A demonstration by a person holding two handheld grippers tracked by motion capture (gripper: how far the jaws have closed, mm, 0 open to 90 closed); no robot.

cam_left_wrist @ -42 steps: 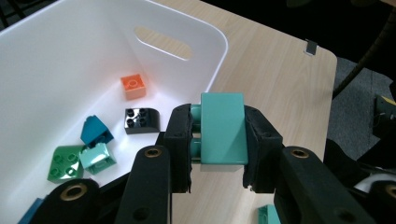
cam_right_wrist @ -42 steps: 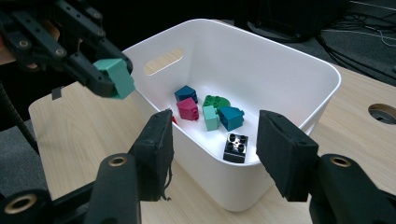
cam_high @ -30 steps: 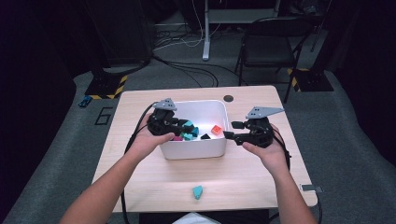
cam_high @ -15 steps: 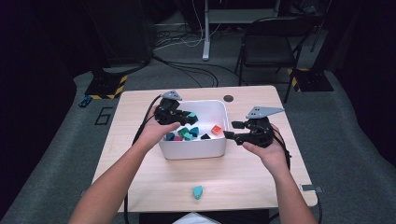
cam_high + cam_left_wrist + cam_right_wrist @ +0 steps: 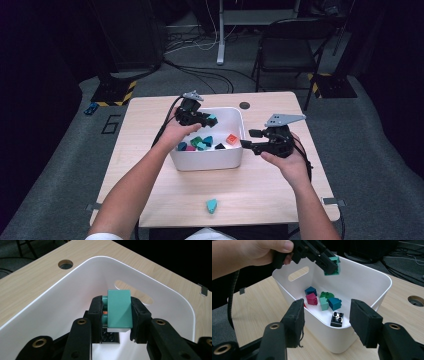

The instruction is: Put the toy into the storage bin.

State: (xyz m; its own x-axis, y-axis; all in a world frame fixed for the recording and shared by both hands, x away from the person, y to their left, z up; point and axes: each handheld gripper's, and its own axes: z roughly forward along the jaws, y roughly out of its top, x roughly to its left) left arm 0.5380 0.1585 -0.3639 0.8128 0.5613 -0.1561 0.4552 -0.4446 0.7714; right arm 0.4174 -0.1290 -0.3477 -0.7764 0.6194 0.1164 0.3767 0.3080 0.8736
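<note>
My left gripper (image 5: 208,120) hangs over the far part of the white bin (image 5: 205,162), shut on a teal sloped brick (image 5: 213,119). In the left gripper view the teal brick (image 5: 119,310) sits clamped between both pads above the bin's inner wall (image 5: 62,297). The right gripper view shows that brick (image 5: 334,263) held above the bin (image 5: 372,277). My right gripper (image 5: 247,138) rests level by the bin's right side, open with nothing between its jaws (image 5: 327,322). Inside the bin lie several bricks: black (image 5: 337,318), magenta (image 5: 312,299), blue (image 5: 310,290) and an orange one (image 5: 231,139).
A lone teal brick (image 5: 212,205) lies on the wooden table (image 5: 280,185) near the front edge. A round cable hole (image 5: 244,105) sits behind the bin. A black chair (image 5: 287,55) and floor cables stand beyond the table.
My left gripper has moved away from the person and to the right, from the bin's left edge to over its inside, carrying the teal brick. The right gripper has stayed put.
</note>
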